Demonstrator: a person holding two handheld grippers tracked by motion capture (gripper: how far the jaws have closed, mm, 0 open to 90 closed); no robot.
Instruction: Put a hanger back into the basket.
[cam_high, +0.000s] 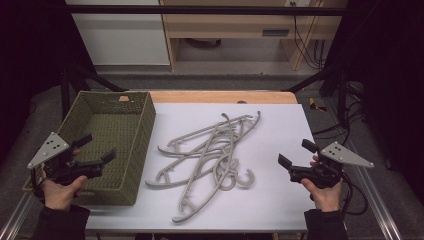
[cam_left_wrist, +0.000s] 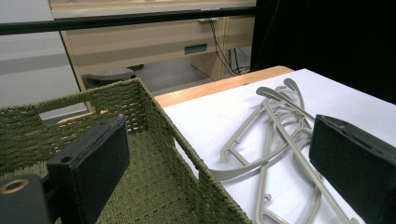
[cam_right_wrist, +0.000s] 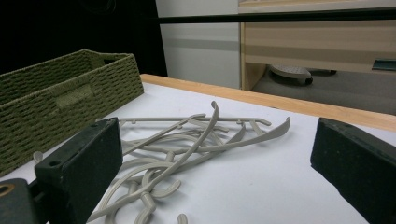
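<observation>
Hangers, grey plastic, several, tangled in one loose heap on the middle of the white table; hooks and arms interlock and overlap, so an exact count cannot be told. The heap lies just right of the basket, apart from its wall. In the left gripper view the hangers lie beyond the basket's corner; in the right gripper view they spread across the tabletop ahead of the jaws.

Basket, green woven, rectangular, at the left edge of the table, with nothing seen inside.

Left gripper, held in the person's left hand over the near part of the basket; jaws spread wide, nothing between them.

Right gripper, held in the right hand near the right edge of the table, well apart from the heap; jaws spread wide, nothing between them, pointing toward the hangers.

Progress, judged: the work looks to be moving hangers into the basket. None is in yet, none is gripped or touched. Whole heap left to do; a single hanger must first be freed from the tangle.
</observation>
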